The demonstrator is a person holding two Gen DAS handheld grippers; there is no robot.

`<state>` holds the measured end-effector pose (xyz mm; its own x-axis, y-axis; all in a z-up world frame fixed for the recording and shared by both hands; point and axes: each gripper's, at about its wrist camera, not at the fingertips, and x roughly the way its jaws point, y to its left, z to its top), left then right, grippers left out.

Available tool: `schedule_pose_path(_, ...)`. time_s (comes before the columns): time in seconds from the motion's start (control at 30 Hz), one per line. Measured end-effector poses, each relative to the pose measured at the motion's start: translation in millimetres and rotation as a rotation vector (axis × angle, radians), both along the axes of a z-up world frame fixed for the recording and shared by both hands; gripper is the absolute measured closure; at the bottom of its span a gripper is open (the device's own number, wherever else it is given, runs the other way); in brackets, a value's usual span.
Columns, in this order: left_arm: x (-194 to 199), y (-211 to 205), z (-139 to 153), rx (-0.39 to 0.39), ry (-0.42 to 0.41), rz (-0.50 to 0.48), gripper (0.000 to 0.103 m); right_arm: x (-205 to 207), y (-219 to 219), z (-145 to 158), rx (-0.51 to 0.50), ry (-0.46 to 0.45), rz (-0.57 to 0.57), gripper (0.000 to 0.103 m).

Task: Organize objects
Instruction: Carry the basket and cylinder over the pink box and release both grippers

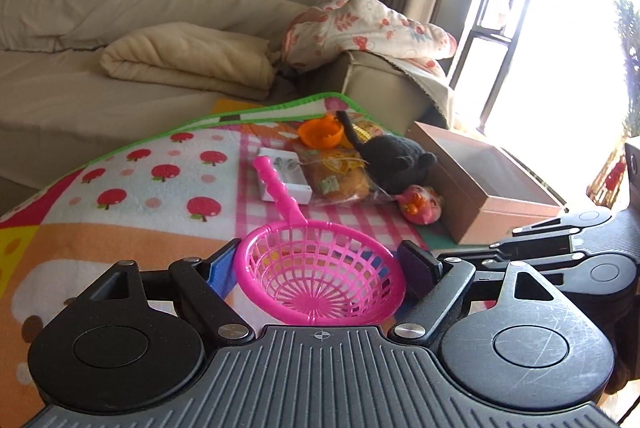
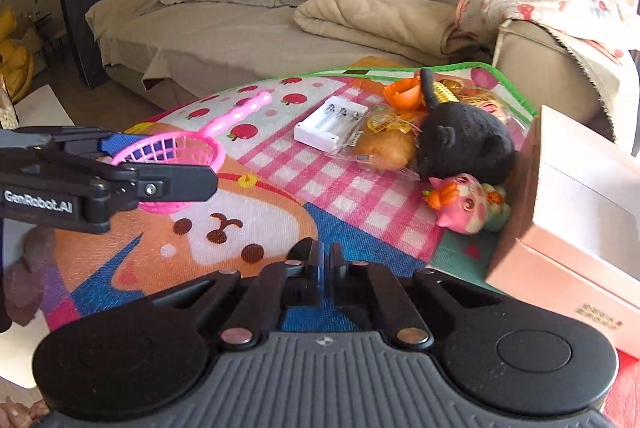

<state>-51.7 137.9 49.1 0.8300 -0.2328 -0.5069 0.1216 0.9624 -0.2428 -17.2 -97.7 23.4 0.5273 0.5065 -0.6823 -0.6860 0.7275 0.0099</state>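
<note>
- The pink strainer [image 1: 320,272] is held by its bowl between the jaws of the left gripper [image 1: 324,264], which stand wide, spread to the bowl's width; its handle points forward, away from the jaws.
- The right gripper [image 2: 325,260] is seen with its jaws pressed together and nothing between them.
- The grip is taken across a round, thin mesh rim. It is judged that the bowl could pivot or squirt out of the jaws if the wrist is rolled quickly, since the long handle acts as a lever.
- The pink box [image 2: 576,228], the likely container, lies ahead and to the right of both pairs of jaws, with its opening visible in the left view. The strainer's handle could catch the box wall on the way in and lever the bowl loose.
- Just ahead of the left jaws lie the battery charger [image 1: 286,180], the bagged bread [image 1: 340,176], the black plush [image 1: 394,160] and the pink toy [image 1: 422,204]. A low sweep toward the box could knock them across the play mat [image 1: 140,188].
- The two grippers are close together, so a collision is possible if both are moved boxward together.
</note>
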Motion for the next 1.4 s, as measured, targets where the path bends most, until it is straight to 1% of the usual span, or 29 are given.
schedule_pose_path(0.1,-3,-18,5,0.037,-0.017,-0.041,0.016,-19,-30,11,0.033,-0.030,-0.016,0.100)
schedule_pose_path(0.17,-3,-25,7,0.043,-0.020,-0.039,0.016,-28,-41,11,0.025,-0.050,-0.006,0.099)
schedule_pose_path(0.2,-4,-27,8,0.044,-0.021,-0.026,0.016,-31,-45,11,0.021,-0.060,-0.003,0.096)
schedule_pose_path(0.23,-4,-29,9,0.045,-0.021,-0.010,0.016,-32,-47,8,0.021,-0.047,0.010,0.091)
schedule_pose_path(0.3,-7,-29,10,0.039,-0.014,0.025,0.016,-30,-47,1,0.047,0.002,0.032,0.054)
schedule_pose_path(0.33,-9,-27,10,0.034,-0.009,0.040,0.016,-31,-45,-3,0.060,0.013,0.047,0.049)
schedule_pose_path(0.4,-12,-21,11,0.027,-0.001,0.067,0.016,-38,-32,-14,0.055,0.021,0.110,0.049)
schedule_pose_path(0.47,-15,-14,13,0.028,0.002,0.095,0.016,-43,-15,-25,0.024,0.020,0.160,0.049)
schedule_pose_path(0.53,-17,-7,14,0.025,0.003,0.122,0.016,-42,2,-34,-0.023,0.035,0.205,0.053)
schedule_pose_path(0.57,-18,-3,14,0.019,0.006,0.134,0.016,-43,7,-35,-0.034,0.013,0.205,0.055)
schedule_pose_path(0.6,-19,0,14,0.012,0.010,0.142,0.016,-44,11,-34,-0.045,0.007,0.215,0.065)
schedule_pose_path(0.63,-19,2,13,0.007,0.014,0.146,0.016,-43,13,-32,-0.045,0.017,0.215,0.067)
schedule_pose_path(0.7,-19,3,11,0.000,0.024,0.142,0.016,-41,11,-29,-0.039,0.031,0.192,0.074)
schedule_pose_path(0.73,-18,1,10,-0.001,0.027,0.137,0.016,-40,8,-28,-0.039,0.028,0.179,0.075)
schedule_pose_path(0.83,-18,-8,8,0.006,0.031,0.097,0.016,-42,-10,-26,-0.033,0.035,0.121,0.078)
schedule_pose_path(0.97,-17,-27,9,0.030,0.019,0.037,0.016,-48,-48,-14,0.012,0.031,0.037,0.079)
schedule_pose_path(1.1,-14,-48,9,0.047,0.024,-0.022,0.016,-52,-88,5,0.083,-0.008,-0.050,0.081)
schedule_pose_path(1.23,-7,-72,11,0.061,0.024,-0.080,0.016,-60,-121,22,0.132,-0.059,-0.137,0.081)
schedule_pose_path(1.33,0,-91,19,0.066,0.007,-0.128,0.016,-65,-144,30,0.160,-0.090,-0.189,0.081)
schedule_pose_path(1.4,12,-106,32,0.057,-0.017,-0.173,0.016,-68,-157,36,0.171,-0.115,-0.217,0.081)
